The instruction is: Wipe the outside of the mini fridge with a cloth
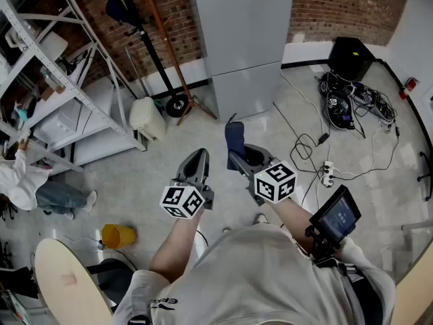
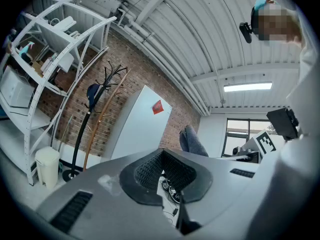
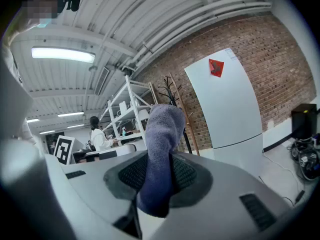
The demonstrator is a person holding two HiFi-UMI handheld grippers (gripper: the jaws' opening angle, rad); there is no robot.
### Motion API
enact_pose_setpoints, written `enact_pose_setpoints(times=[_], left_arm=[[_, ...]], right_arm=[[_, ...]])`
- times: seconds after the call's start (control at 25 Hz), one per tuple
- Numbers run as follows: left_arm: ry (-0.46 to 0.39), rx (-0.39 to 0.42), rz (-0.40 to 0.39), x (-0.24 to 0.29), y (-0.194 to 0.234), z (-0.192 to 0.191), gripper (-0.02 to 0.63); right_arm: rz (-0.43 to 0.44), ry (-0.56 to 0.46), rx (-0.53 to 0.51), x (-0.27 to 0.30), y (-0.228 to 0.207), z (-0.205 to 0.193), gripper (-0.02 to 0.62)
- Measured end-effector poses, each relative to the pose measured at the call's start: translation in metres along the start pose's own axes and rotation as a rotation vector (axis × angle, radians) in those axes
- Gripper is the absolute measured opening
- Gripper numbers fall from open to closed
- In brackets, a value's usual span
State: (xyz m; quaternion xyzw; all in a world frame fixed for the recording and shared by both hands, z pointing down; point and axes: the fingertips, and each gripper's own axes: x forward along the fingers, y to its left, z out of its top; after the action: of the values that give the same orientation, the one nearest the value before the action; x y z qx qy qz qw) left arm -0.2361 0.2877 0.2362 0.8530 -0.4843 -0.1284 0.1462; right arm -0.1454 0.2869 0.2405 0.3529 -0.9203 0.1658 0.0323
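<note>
- Mini fridge is stood on the floor against the brick wall, well ahead of both claws.
- Blue cloth is clamped upright in right claw.
- Left claw is held closed, empty.

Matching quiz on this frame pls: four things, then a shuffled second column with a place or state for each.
1. cloth
2. left claw
3. mini fridge
4. yellow bucket

A. against the brick wall
B. on the floor, to the person's left
C. shut, nothing in it
D. clamped in the right claw

Pairs: 1-D, 2-C, 3-A, 4-B
</note>
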Motion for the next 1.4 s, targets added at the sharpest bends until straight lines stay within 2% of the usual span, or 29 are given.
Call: enact_pose_setpoints(times=[0.52,0.84,1.16,1.4], left_arm=[[-0.001,-0.006,0.008,0.002,-0.008,-0.007,0.003],[0.006,-0.002,0.025,0.021,-0.024,-0.014,0.003],[0.007,0.015,0.035,0.051,-0.039,-0.018,0.003],[-0.007,0.015,0.044,0.08,-0.063,-0.03,0.003]], right_arm=[[0.001,-0.014,-0.004,-0.006,-0.006,0.001,0.11],[0.026,-0.018,0.012,-0.013,-0.024,0.004,0.11],[0.049,-0.033,0.013,-0.019,-0.051,0.016,0.11],[0.059,-0.036,0.001,-0.036,-0.088,0.02,0.11]])
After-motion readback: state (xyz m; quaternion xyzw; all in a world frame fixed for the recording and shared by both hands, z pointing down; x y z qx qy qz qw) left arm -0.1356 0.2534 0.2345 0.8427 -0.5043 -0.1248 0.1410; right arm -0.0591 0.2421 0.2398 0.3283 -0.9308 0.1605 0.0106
